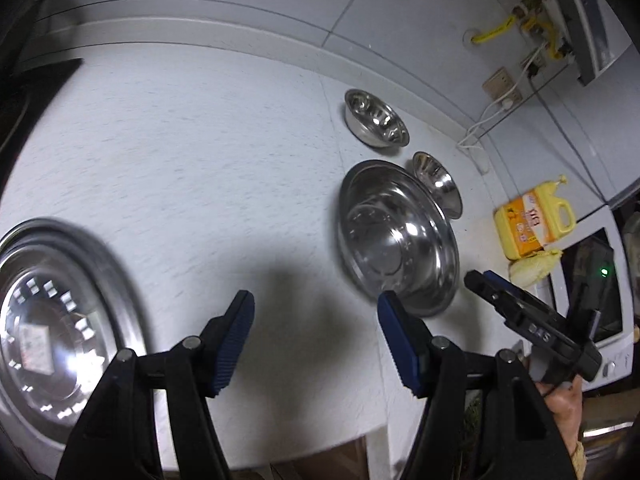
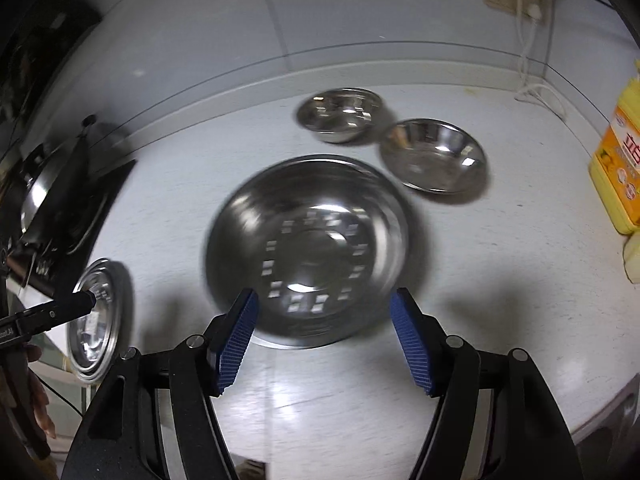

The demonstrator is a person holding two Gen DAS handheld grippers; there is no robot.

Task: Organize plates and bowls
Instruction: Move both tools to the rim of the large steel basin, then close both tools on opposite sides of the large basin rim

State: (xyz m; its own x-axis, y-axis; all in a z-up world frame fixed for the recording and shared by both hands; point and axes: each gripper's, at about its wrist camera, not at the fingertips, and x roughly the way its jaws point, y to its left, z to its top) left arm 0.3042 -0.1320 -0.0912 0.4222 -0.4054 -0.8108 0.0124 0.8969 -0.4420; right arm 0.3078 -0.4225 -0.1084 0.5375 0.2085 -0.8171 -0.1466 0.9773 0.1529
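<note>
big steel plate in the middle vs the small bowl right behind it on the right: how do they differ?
The big plate is far wider than the small bowl. The big plate is shallow with a broad flat base; the small bowl is deeper, its sides sloping to a narrow bottom. The big plate lies right ahead of the right gripper, while the small bowl sits further back toward the wall. Both are shiny steel, upright and empty on the white counter.

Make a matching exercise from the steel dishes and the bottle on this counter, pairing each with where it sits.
Things:
1. big steel plate
2. small bowl
3. yellow bottle
4. rimmed plate

Places:
A. at the counter's right side
B. nearest the back wall
C. straight ahead of the right claw
D. at the left, next to the stove

Pairs: 1-C, 2-B, 3-A, 4-D
</note>
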